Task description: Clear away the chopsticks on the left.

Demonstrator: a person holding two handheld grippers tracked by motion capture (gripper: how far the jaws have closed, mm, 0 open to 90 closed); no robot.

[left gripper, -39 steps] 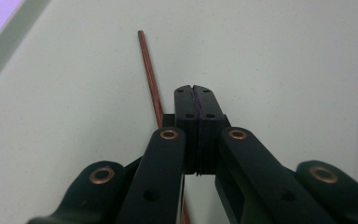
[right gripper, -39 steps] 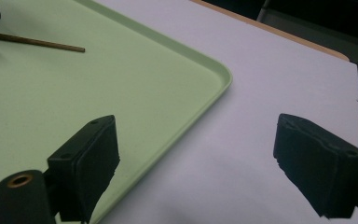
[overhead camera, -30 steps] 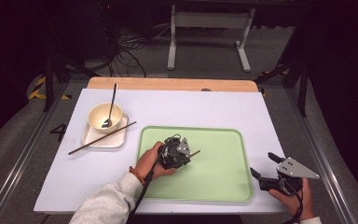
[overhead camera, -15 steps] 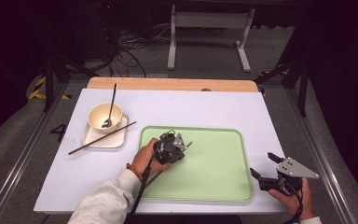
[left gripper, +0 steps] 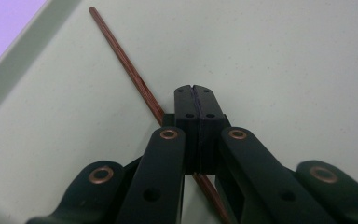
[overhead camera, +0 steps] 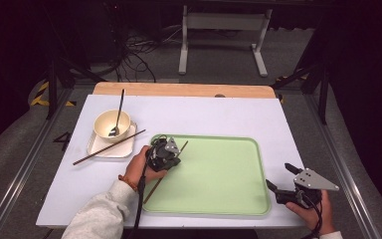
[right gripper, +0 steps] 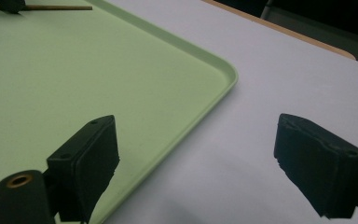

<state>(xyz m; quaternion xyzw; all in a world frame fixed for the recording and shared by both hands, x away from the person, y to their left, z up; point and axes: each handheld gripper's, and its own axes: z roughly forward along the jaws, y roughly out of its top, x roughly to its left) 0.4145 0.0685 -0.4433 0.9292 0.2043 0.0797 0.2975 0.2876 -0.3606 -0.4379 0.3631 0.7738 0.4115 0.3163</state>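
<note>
While I am holding a gripper in each hand, I am counting two chopsticks, one bowl [overhead camera: 111, 124], one spoon [overhead camera: 118, 113], one small plate [overhead camera: 99, 149] and one green tray [overhead camera: 229, 174] on the white worktop [overhead camera: 204, 114]. My left gripper [overhead camera: 171, 149], at centre left of the high view, is clamping one chopstick [left gripper: 135, 77] between jaws closed tight on it, over the tray's left part. That chopstick's long axis is running diagonally, from lower left across the tray's left rim to upper right. My right gripper [overhead camera: 282, 179], at lower right, is standing wide open and holding nothing. Sitting on the plate, the bowl is holding the spoon, and the other chopstick [overhead camera: 108, 147] is lying slanted across the plate.
</note>
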